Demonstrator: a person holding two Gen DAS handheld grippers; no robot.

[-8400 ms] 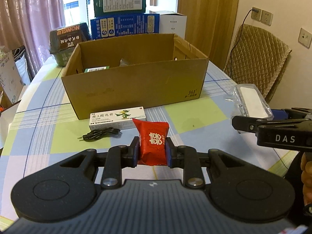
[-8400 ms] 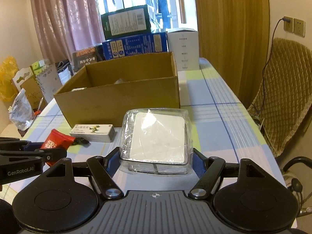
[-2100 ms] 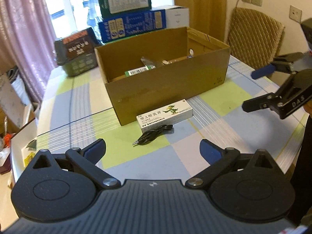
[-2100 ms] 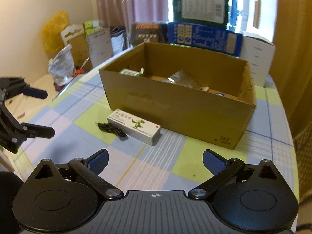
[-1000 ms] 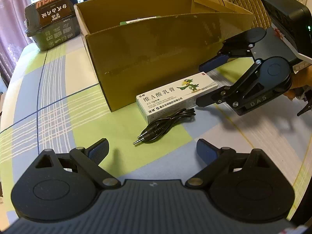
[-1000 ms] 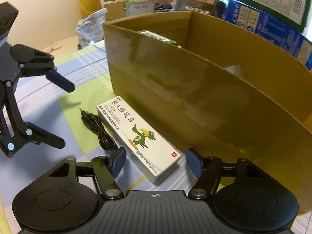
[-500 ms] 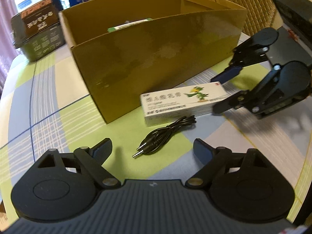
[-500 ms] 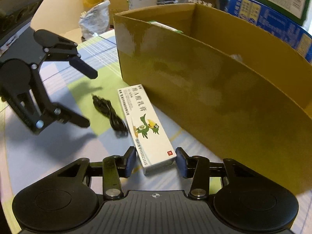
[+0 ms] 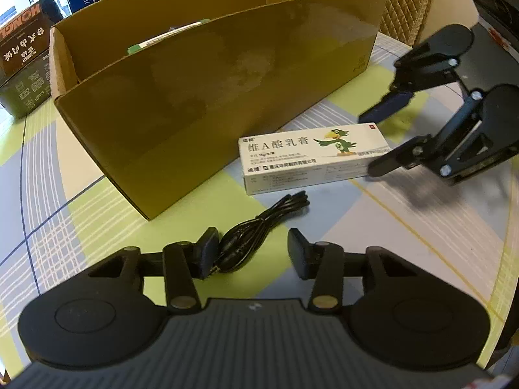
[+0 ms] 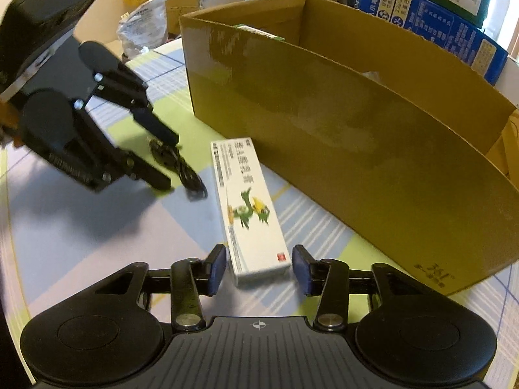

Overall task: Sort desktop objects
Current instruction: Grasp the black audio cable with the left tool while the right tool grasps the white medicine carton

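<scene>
A white ointment box (image 10: 246,201) with a green parrot lies on the checked tablecloth in front of the big open cardboard box (image 10: 356,136). My right gripper (image 10: 258,269) is open, and its fingers straddle the near end of that ointment box with narrow gaps on both sides. A coiled black audio cable (image 9: 259,227) lies just left of the ointment box (image 9: 311,159). My left gripper (image 9: 253,253) is open and low over the cable, whose plug end sits by the left finger. The right gripper (image 9: 369,146) shows at the ointment box's right end, and the left gripper (image 10: 168,160) shows by the cable (image 10: 181,165).
The cardboard box (image 9: 211,97) holds several items, mostly hidden. Behind it stand blue cartons (image 10: 438,22) and a dark HONGLU box (image 9: 19,58). A quilted chair (image 9: 405,0) is at the far right. A plastic bag (image 10: 142,26) and clutter sit past the table's left side.
My left gripper has dropped forward onto the cable, with its fingers much narrower than before. The right gripper stays around the ointment box's end, and the box has swung slightly.
</scene>
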